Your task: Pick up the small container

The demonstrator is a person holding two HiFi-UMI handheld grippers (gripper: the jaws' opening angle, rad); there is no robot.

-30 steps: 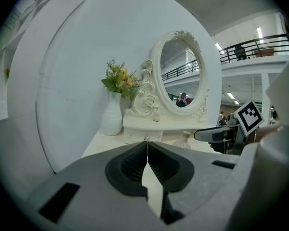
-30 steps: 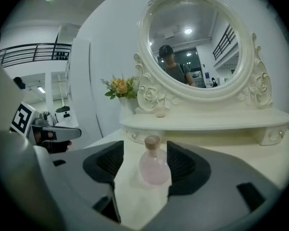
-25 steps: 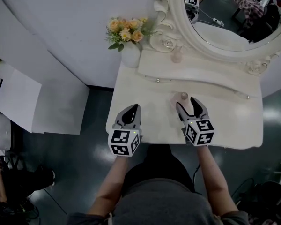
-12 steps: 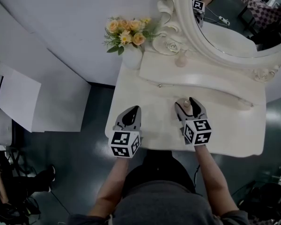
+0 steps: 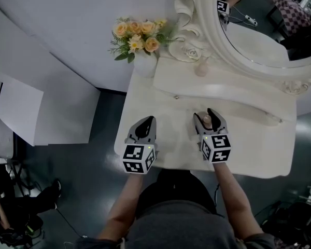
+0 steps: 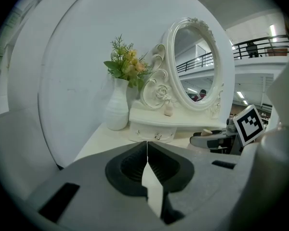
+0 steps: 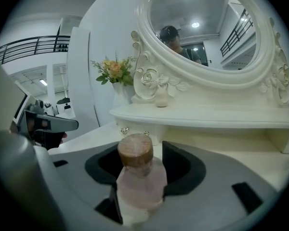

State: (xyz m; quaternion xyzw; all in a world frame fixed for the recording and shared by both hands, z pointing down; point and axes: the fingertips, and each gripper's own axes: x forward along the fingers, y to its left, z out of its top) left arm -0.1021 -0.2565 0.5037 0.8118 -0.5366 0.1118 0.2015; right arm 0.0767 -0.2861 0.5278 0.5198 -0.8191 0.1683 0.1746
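Note:
The small container (image 7: 140,177) is a pale pink bottle with a brown cap. It stands upright on the white dressing table (image 5: 160,100), between the two fingers of my right gripper (image 5: 208,116). The jaws are closing round the container (image 5: 208,121), and the fingers sit near both its sides without a clear squeeze. In the right gripper view the bottle fills the gap of the right gripper (image 7: 141,150). My left gripper (image 5: 146,121) hovers over the table's left front part, shut and empty, its tips touching in the left gripper view (image 6: 147,146).
A white vase of orange and yellow flowers (image 5: 143,60) stands at the table's back left. A raised shelf (image 5: 223,90) with drawer knobs carries a small pale bottle (image 5: 201,69) under the oval mirror (image 5: 259,30). The table's front edge runs just under both grippers.
My right gripper moved forward until the bottle stood deep between its fingers, and the fingers have drawn in slightly. The left gripper has stayed put.

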